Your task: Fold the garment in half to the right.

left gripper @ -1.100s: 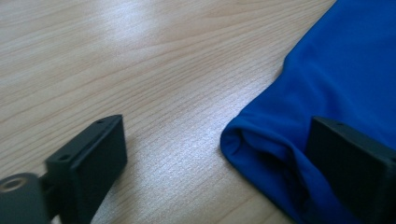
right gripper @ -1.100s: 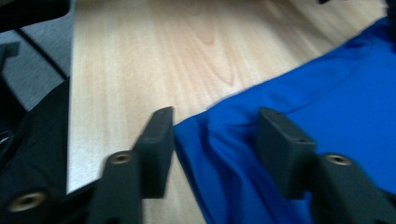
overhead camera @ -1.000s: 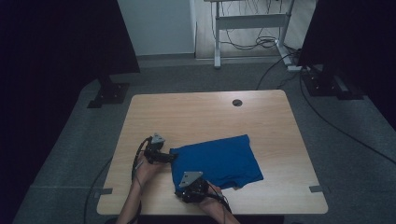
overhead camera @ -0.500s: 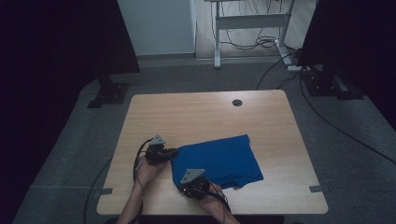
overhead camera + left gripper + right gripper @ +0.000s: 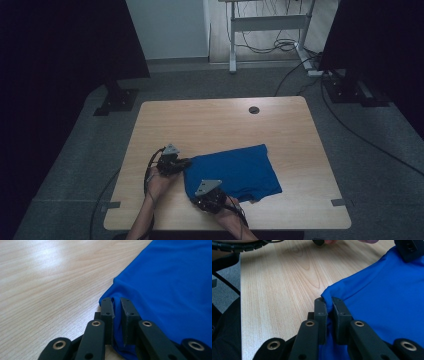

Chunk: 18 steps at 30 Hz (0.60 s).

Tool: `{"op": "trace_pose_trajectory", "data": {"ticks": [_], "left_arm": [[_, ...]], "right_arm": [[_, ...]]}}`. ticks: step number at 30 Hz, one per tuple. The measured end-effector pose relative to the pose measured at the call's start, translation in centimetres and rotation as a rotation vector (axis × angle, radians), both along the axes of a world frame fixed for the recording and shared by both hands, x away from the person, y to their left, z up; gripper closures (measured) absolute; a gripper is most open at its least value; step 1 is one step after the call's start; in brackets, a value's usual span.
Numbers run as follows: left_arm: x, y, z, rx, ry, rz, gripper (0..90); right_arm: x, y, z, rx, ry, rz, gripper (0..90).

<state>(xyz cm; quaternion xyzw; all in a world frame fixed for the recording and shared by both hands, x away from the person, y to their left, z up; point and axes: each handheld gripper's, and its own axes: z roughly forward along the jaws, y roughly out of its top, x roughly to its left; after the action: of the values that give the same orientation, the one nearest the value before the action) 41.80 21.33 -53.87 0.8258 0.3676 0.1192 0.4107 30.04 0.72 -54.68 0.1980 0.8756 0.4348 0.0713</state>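
Both tools are down on the blue cloth, which lies flat on the near half of the wooden desk, a little right of centre.

The left tool sits at the cloth's left edge, the person's left hand behind it. In the left gripper view the two black jaws have just been closing, and now they stand almost together with a fold of the blue cloth pinched between the pads: a firm clench on the corner of the fabric, with the bare desk stretching away to the left of it.

The right tool is at the cloth's near left corner, close to the front edge of the desk. In the right gripper view its jaws have also just been closing, and a small ridge of blue cloth is caught between them, puckered up off the wood. So it is clamped on the fabric too.

Two corners gripped, the tools near each other along the same side of the cloth, the rest of the fabric spread out toward the right. A dark round grommet sits in the far part of the desk, well apart from the cloth.
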Motion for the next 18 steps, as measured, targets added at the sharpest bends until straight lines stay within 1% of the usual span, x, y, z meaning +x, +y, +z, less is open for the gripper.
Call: {"op": "trace_pose_trajectory", "data": {"ticks": [4, 6, 7, 8, 10, 11, 13, 15, 18], "left_arm": [[-0.1, -0.3, 0.5, -0.010, -0.012, -0.001, 81.8], [-0.2, -0.5, 0.7, -0.004, -0.024, -0.007, 81.7], [-0.2, -0.8, 0.9, 0.001, -0.036, -0.009, 81.6], [-0.2, -0.8, 0.9, 0.001, -0.036, -0.009, 81.5], [-0.2, -1.4, 1.2, 0.008, -0.048, -0.012, 81.5], [-0.2, -1.4, 1.2, 0.008, -0.048, -0.012, 81.4], [0.0, -2.0, 1.5, 0.015, -0.054, -0.015, 81.3], [0.0, -2.3, 1.5, 0.020, -0.058, -0.015, 81.2], [0.2, -3.2, 2.0, 0.027, -0.071, -0.016, 80.8]], "right_arm": [[0.1, -0.8, 0.8, 0.020, -0.009, 0.023, 82.8], [0.2, -1.0, 1.0, 0.023, -0.006, 0.029, 82.8], [0.3, -1.4, 1.1, 0.031, 0.002, 0.034, 82.8], [0.4, -1.6, 1.1, 0.040, 0.008, 0.036, 82.8], [0.5, -2.0, 1.3, 0.049, 0.015, 0.034, 82.8], [0.5, -2.0, 1.3, 0.049, 0.015, 0.034, 82.8], [0.6, -2.6, 1.4, 0.052, 0.019, 0.027, 82.8], [0.7, -2.9, 1.5, 0.053, 0.017, 0.025, 82.7], [0.7, -3.9, 1.8, 0.053, 0.011, 0.017, 82.7]]}}
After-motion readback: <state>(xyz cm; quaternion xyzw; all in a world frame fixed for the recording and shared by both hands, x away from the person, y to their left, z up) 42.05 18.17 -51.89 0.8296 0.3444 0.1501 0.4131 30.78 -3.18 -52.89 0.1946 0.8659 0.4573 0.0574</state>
